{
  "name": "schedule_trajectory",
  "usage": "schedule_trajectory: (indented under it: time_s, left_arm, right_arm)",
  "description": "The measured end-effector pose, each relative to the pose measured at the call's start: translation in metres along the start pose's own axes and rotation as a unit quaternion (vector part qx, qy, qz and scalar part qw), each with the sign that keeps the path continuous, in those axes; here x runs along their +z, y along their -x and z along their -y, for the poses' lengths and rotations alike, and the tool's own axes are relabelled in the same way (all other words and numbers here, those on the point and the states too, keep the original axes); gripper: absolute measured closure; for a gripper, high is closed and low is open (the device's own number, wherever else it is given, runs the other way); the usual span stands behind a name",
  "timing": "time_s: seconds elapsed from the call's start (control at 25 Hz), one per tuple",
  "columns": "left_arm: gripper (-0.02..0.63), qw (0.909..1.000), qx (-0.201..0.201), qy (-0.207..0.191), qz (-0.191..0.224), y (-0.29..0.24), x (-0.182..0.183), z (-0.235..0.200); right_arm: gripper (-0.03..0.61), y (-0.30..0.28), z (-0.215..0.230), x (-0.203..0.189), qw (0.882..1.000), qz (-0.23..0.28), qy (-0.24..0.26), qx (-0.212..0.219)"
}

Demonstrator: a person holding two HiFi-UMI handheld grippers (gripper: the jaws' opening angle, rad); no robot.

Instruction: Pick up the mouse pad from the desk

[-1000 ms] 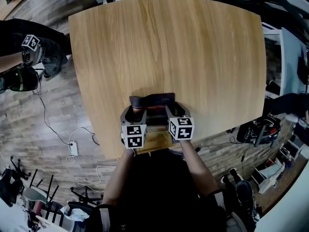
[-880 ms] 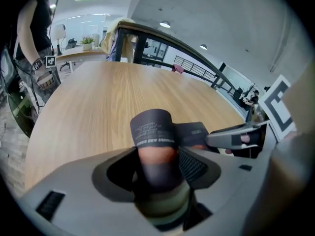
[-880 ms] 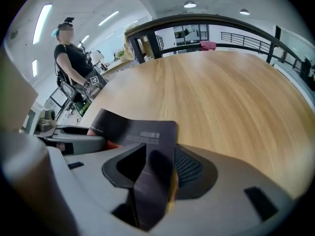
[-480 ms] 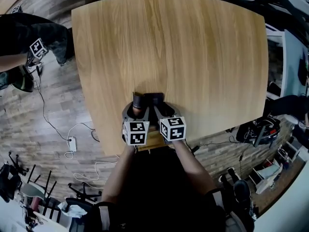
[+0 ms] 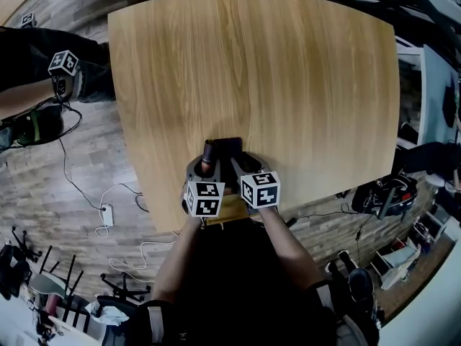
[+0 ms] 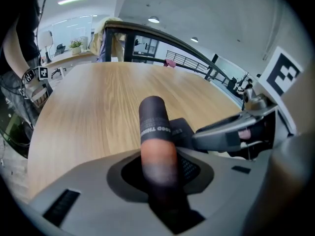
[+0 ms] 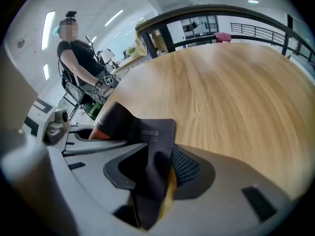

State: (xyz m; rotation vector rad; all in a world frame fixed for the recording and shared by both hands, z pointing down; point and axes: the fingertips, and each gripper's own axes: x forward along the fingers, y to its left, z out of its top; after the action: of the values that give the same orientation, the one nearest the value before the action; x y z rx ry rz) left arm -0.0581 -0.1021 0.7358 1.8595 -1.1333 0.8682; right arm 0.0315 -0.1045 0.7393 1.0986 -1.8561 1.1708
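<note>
The dark mouse pad (image 5: 227,148) is bunched up between my two grippers near the front edge of the wooden desk (image 5: 252,71). Its left part is curled into a roll (image 6: 153,127) with an orange underside showing. My left gripper (image 5: 204,166) has just been closing and its jaws are shut on that roll (image 6: 160,168). My right gripper (image 5: 241,166) sits close beside it. Its jaws have also been closing, with the pad's flat right edge (image 7: 142,136) pinched edge-on between them (image 7: 155,171). The pad's far end sticks out past the jaws over the desk.
A person in dark clothing stands left of the desk with a marker cube (image 5: 63,63) at the hand. Cables and a power strip (image 5: 109,218) lie on the floor at the left. Bags and chairs (image 5: 389,193) crowd the right side.
My right gripper has moved left, up against the left one. The pad went from a wide strip to a narrow, curled bunch. The person at the left shifted an arm.
</note>
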Motion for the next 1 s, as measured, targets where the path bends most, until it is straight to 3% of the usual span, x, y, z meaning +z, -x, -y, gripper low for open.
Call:
schedule_trajectory:
  time_s: [0.28,0.64,1.0]
  left_arm:
    - [0.538,0.9997,-0.016,-0.011,0.016,0.004,0.003,0.011]
    - [0.555,0.9975,-0.039,0.006,0.058,0.020,0.015,0.016]
    - [0.569,0.9937,-0.034,-0.001,0.106,0.057,0.027,0.031]
  right_arm:
    - [0.414,0.006,-0.001,0.000,1.000,0.002,0.001,0.007]
    - [0.405,0.021,-0.001,0.010,1.000,0.028,0.005,0.000]
    - [0.407,0.054,-0.011,0.022,0.997,0.067,0.025,0.008]
